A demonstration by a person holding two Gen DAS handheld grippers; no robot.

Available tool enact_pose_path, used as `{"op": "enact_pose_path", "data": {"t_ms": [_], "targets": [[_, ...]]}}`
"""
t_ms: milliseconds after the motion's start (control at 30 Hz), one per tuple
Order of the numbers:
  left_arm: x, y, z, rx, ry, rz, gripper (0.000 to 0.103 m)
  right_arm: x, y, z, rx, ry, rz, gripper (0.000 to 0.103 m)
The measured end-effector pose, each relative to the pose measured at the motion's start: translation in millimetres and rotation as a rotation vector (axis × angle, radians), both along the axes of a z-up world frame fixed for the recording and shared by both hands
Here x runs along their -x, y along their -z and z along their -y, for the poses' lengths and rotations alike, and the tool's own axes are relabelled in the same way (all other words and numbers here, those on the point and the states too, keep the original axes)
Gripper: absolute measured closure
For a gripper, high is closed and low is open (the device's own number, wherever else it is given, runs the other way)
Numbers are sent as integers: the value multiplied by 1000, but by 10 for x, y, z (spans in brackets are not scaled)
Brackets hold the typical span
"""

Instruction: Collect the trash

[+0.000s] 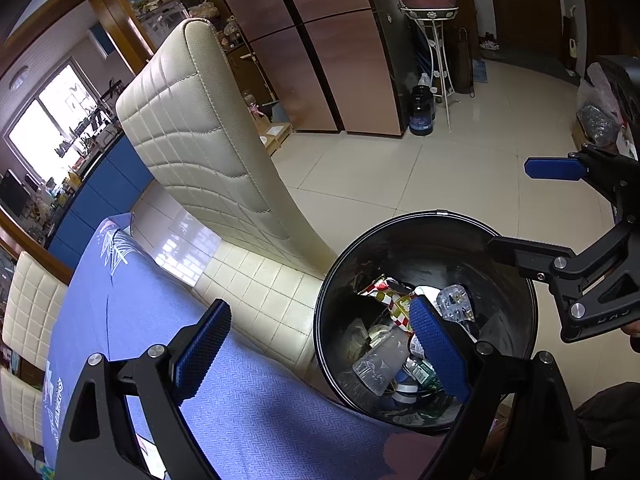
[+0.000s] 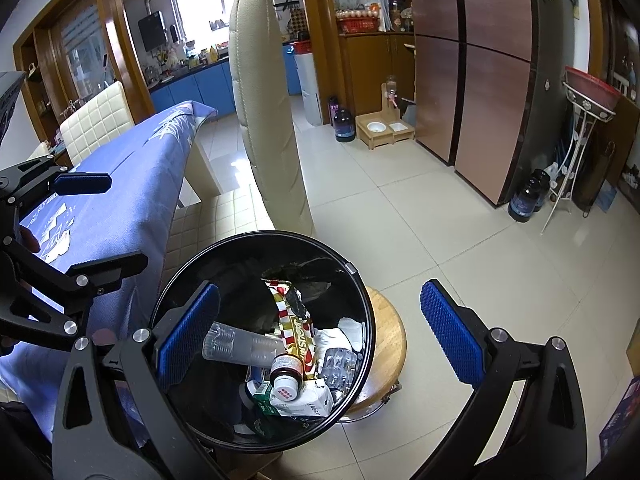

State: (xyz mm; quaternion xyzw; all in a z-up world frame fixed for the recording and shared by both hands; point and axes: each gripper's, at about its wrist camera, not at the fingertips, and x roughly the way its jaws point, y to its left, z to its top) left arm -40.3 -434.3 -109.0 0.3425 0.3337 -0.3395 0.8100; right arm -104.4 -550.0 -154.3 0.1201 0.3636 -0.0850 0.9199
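Observation:
A black round trash bin holds several pieces of trash: a red-and-gold snack wrapper, a clear plastic cup, a small brown bottle with a white cap and a white carton. My left gripper is open and empty, one finger over the table, the other over the bin. My right gripper is open and empty above the bin; it also shows in the left wrist view.
The bin stands on a round wooden stool. A table with a blue cloth is to the left. A cream padded chair stands beside the bin. Tiled floor, a brown fridge.

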Motion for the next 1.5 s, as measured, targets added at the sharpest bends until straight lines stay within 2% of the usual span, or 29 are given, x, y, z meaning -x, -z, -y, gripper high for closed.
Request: {"op": "enact_pose_path", "data": {"t_ms": [1300, 1500], "targets": [[12, 14, -9, 4, 16, 8, 15, 9, 23, 39, 1, -1, -3, 4], [5, 2, -23, 26, 12, -6, 15, 16, 31, 44, -6, 4, -4, 4]]}}
